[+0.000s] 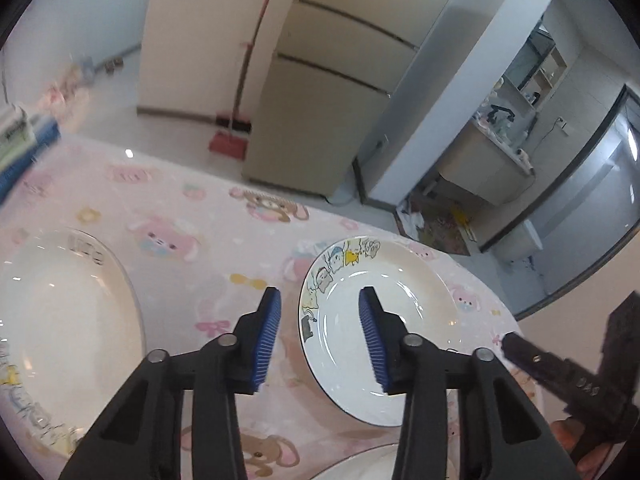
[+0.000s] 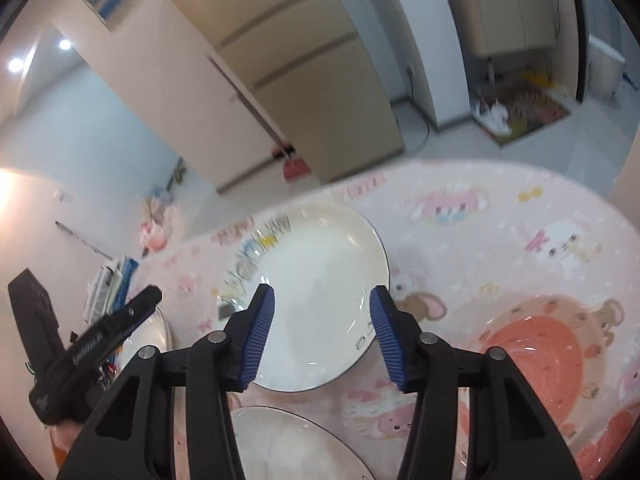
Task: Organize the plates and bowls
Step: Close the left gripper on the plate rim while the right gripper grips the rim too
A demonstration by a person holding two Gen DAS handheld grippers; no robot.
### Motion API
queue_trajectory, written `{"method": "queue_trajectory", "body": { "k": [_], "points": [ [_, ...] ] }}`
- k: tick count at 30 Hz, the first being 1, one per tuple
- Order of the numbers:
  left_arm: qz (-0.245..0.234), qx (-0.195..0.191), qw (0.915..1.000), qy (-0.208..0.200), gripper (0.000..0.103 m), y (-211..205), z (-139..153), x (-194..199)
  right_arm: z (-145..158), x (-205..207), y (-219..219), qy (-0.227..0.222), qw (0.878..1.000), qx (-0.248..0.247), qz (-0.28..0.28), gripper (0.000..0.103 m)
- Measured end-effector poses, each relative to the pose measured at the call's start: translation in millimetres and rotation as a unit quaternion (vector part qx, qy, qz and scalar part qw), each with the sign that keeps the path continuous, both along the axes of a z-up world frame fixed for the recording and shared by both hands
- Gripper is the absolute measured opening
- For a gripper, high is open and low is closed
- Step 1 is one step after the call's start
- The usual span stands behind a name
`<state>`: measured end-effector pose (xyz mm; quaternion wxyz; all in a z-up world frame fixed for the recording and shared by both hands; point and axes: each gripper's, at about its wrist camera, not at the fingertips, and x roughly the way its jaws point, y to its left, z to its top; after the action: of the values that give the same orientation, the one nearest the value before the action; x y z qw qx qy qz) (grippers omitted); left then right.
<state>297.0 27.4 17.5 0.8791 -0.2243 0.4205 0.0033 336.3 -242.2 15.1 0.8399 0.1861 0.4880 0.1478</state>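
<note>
White porcelain dominated both views. Your left tool (image 1: 319,312) hung over the pink cartoon-print tabletop (image 1: 192,216) with its blue ribbed pads apart and nothing between them; its right-hand pad overlapped the near-left rim of the cartoon-edged plate (image 1: 380,328) in the picture, but whether it touched the plate could not be told. A second, larger white dish (image 1: 60,320) with dark lettering on its rim lay well to the left of that plate, partly cut off by the frame edge. A further white rim (image 1: 360,464) showed at the bottom edge, between the tool's arms.

Your right tool (image 2: 322,312) also stood with its pads parted and held nothing. The same cartoon-edged plate (image 2: 316,300) lay beyond and below the pads, flat on the tabletop (image 2: 500,240), blurred. A clear pink-tinted bowl (image 2: 560,360) sat to the right of that plate, apart from it. Another white plate (image 2: 288,448) lay nearer, at the bottom edge.

Each tool appeared at the edge of the other's view: right tool (image 1: 560,376) at lower right, left tool (image 2: 92,340) at lower left. A beige fridge (image 1: 328,100) and a red broom (image 1: 228,144) stood on the floor beyond the tabletop.
</note>
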Motion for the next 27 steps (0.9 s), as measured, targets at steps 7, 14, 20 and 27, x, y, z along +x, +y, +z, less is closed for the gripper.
{"method": "queue_trajectory", "body": {
  "k": [7,14,20,27],
  "points": [
    [-0.046,-0.018,0.9973,0.054,0.042,3,-45,27,-31,25,-10,0.051,0.998,-0.028,-0.014,0.035],
    [-0.089,-0.025,0.9946,0.047,0.042,-13,-55,32,-46,37,-8,0.067,0.996,-0.054,-0.002,0.032],
    [-0.080,-0.014,0.9939,0.074,0.019,-14,-71,39,-55,44,3,0.069,0.996,-0.056,0.014,0.025],
    [-0.079,-0.023,0.9934,0.080,0.012,-13,-83,44,-60,45,8,0.061,0.995,-0.080,0.014,0.016]
  ]
}}
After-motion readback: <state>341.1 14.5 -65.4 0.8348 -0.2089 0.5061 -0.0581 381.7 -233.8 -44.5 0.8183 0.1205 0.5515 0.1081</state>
